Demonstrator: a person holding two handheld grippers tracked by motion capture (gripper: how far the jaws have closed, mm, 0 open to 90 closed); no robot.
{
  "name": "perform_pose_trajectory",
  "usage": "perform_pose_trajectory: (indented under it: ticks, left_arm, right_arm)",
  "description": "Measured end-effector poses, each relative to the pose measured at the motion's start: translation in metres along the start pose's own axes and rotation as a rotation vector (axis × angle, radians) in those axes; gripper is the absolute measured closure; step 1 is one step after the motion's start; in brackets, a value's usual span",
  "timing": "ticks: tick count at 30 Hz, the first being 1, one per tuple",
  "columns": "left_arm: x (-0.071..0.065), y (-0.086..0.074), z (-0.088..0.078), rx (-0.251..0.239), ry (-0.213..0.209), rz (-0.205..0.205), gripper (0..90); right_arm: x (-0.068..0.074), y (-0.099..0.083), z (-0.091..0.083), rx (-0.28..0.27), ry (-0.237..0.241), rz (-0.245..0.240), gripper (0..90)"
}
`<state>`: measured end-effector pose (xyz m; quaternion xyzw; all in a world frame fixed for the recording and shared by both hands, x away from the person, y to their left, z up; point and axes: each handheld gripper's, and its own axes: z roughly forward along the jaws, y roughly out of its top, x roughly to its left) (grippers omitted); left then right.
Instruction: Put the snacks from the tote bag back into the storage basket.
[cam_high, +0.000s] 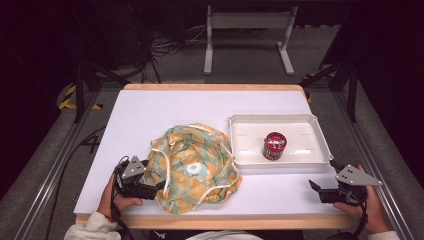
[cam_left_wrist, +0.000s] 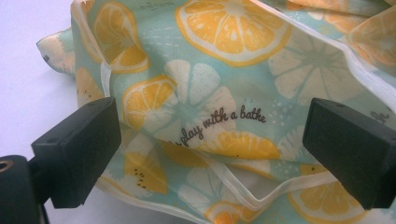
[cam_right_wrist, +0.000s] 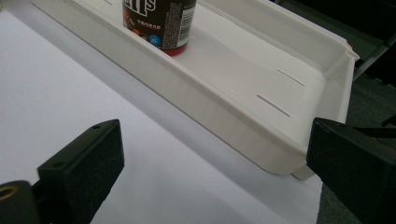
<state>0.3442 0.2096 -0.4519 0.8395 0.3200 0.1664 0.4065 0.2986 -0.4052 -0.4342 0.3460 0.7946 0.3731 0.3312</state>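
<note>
Cotton bag (cam_left_wrist: 210, 93) lies slack between the spread jaws of the left gripper (cam_high: 156, 188), so closing might pinch one loose layer; right gripper (cam_high: 316, 188) stands spread, empty.

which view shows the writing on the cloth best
The left gripper view: the cloth is close up and its printed words read clearly. The high view shows the whole cloth crumpled on the table, its writing too small to read.

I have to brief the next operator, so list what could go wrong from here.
1. The left gripper stands open at the edge of the rumpled citrus-print cloth; closing there may pinch several layers or just the white trim.
2. The red can stands upright in the white tray; the open right gripper could tip it.
</note>
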Motion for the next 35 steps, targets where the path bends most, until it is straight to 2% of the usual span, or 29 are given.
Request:
perform_pose_trajectory:
  ticks: [15, 27, 35]
  left_arm:
    - [0.0003, 0.0006, 0.0006, 0.000, 0.001, -0.004, 5.0]
    - [0.0015, 0.0017, 0.0018, 0.005, 0.003, -0.001, 5.0]
    - [0.0014, 0.0022, 0.0021, 0.004, 0.004, -0.005, 5.0]
  right_arm:
    - [-0.0006, -0.0009, 0.0001, -0.010, -0.002, 0.008, 4.9]
    - [-0.0007, -0.0001, -0.0003, -0.027, 0.032, 0.020, 5.0]
    - [-0.0011, 0.0011, -0.0003, -0.035, 0.036, 0.023, 4.9]
